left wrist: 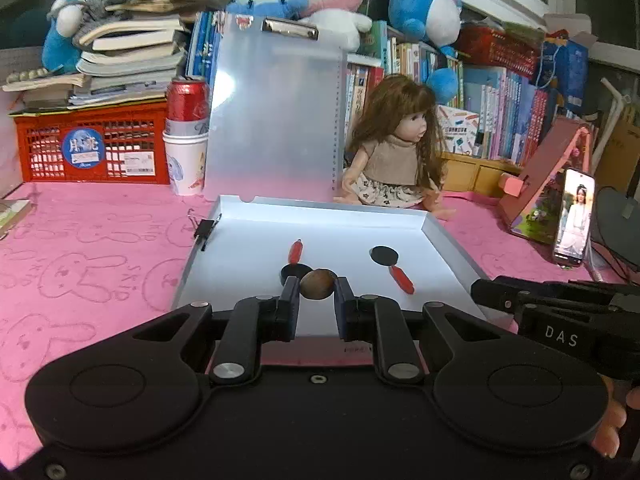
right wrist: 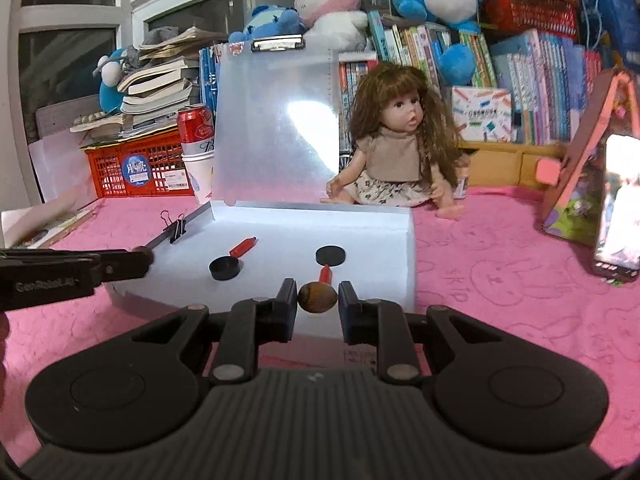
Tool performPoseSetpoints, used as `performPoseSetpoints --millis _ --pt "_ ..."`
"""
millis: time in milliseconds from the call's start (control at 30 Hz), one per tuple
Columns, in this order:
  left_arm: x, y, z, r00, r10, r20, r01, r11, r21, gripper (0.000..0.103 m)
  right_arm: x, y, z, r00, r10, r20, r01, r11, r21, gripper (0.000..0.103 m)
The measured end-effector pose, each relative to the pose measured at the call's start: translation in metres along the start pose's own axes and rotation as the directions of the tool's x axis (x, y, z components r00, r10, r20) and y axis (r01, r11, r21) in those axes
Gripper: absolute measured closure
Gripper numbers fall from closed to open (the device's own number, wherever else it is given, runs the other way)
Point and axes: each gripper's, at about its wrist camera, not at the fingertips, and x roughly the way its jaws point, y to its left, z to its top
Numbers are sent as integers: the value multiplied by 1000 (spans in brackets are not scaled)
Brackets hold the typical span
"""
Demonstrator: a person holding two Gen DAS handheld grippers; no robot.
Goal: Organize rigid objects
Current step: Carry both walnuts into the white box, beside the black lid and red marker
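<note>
Holding a small brown walnut-like nut (left wrist: 317,284) between its two fingers, the left gripper (left wrist: 317,286) sits over the near edge of the shallow white box tray (left wrist: 440,236), jaws narrowed right down onto the nut. Same deal on the other side: the right gripper (right wrist: 318,298) is pinched on its own brown oval nut (right wrist: 317,298), also at the tray's near edge.

Inside the tray in the left wrist view there are two tiny black toy pans with red handles. One pan (left wrist: 295,270) is just behind the left nut at about 11 o'clock, its handle pointing away. The other pan (left wrist: 384,256) sits at 1 o'clock, handle angled toward the near right.

A black binder clip (left wrist: 205,229) is clipped on the tray's left wall at 10 o'clock. Past the far wall, a frosted clear clipboard (left wrist: 276,120) stands upright at 12, and a long-haired brown doll (left wrist: 396,152) sits at 1 o'clock on the pink bunny-print cloth (left wrist: 80,260).
</note>
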Motion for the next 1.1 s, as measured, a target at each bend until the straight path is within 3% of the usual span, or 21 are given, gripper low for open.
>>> performPoseSetpoints --millis 367,1100 --pt "64 10 3 996 27 -85 -30 999 -24 85 50 -8 3 996 20 -83 -13 997 82 77" --pt "97 5 -5 992 36 -122 -37 999 -11 85 79 -4 -1 991 -25 -135 33 998 54 77"
